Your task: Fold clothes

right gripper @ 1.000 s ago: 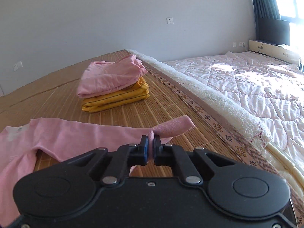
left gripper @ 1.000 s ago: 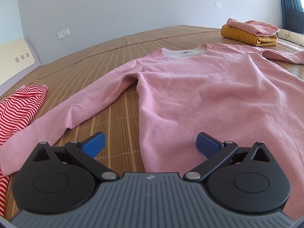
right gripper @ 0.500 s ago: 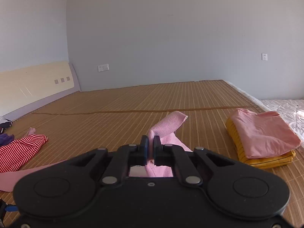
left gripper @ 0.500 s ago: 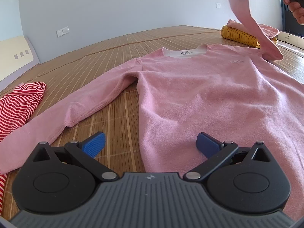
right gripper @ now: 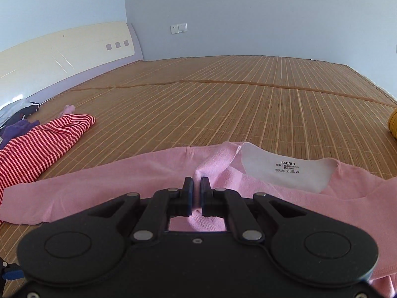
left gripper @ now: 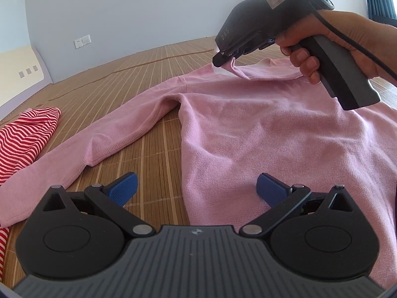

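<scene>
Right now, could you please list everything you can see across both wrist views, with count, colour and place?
pink top: one, pink with a white inner neck label, spread flat on the mat, its right sleeve pulled over the chest.
striped garment: one, red and white, lying on the mat beyond the top's left sleeve.
dark clothes: a small heap, purple and black, beside the striped garment near the headboard.
yellow item: one, only an edge shows at the frame's right side.
bamboo mat: one, brown, covering the bed.
headboard: one, cream.
wall switches: two, white.
left gripper: black with blue pads, open over the top's hem.
right gripper: black, shut on the sleeve.
hand: one, holding the right gripper.
</scene>
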Available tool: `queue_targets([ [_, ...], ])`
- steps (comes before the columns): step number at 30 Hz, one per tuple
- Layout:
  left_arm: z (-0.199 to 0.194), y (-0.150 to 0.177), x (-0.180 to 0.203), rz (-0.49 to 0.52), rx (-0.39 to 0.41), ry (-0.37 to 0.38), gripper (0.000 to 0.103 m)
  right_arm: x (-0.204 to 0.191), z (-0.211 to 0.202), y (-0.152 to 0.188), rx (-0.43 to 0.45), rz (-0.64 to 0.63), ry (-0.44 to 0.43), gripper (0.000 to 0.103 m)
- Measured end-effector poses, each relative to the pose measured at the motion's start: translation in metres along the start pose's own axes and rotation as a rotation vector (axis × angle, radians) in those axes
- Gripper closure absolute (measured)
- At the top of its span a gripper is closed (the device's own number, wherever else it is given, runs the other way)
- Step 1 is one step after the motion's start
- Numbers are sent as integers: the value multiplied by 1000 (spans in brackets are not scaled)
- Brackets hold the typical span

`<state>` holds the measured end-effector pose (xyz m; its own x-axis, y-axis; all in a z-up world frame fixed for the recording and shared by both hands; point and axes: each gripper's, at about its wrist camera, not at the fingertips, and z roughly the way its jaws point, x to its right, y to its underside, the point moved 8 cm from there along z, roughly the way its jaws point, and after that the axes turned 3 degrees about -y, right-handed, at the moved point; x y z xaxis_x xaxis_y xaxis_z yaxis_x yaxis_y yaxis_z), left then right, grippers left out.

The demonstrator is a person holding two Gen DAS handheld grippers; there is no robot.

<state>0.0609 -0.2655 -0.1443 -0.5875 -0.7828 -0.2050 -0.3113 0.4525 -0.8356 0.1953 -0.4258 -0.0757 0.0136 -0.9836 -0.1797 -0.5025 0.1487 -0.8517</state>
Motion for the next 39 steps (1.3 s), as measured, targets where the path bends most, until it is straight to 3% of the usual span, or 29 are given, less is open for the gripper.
queue_targets([
  [6,-1,0,0,3,0,-2,0,-2,-17,-14,121,63,-42,96],
  [7,-1,1,0,2,-1,-1,0,-3,-16,-16,124,64,-55,96],
  [9,-1,1,0,1,-2,0,0,-9,-6,-9,42,36,-72,93],
  [12,-2,1,-2,-12,-4,10,0,-10,-8,2,-18,59,-132,78],
  [14,-1,1,-5,-37,-9,27,0,-6,-23,8,-15,114,-207,54],
  [16,-1,1,-9,-72,-18,49,0,8,-50,9,11,138,-231,45],
  [18,0,2,-14,-104,-37,61,0,25,-82,11,35,142,-224,43],
  [21,-7,1,-16,-103,-55,57,0,50,-126,29,60,64,-144,37],
  [23,-14,-8,-14,-84,-36,61,0,76,-148,48,63,18,-37,37],
  [26,-19,-36,-10,-101,0,79,0,120,-160,73,39,-43,167,37],
  [28,-16,-57,-6,-115,14,88,0,142,-161,82,57,-24,225,37],
  [30,-1,-85,3,-110,12,70,0,156,-156,84,111,39,236,37],
  [35,74,-144,18,-120,45,-53,0,160,-114,81,26,109,143,37],
  [39,142,-151,29,-87,-6,-155,0,176,-114,76,94,88,250,42],
])
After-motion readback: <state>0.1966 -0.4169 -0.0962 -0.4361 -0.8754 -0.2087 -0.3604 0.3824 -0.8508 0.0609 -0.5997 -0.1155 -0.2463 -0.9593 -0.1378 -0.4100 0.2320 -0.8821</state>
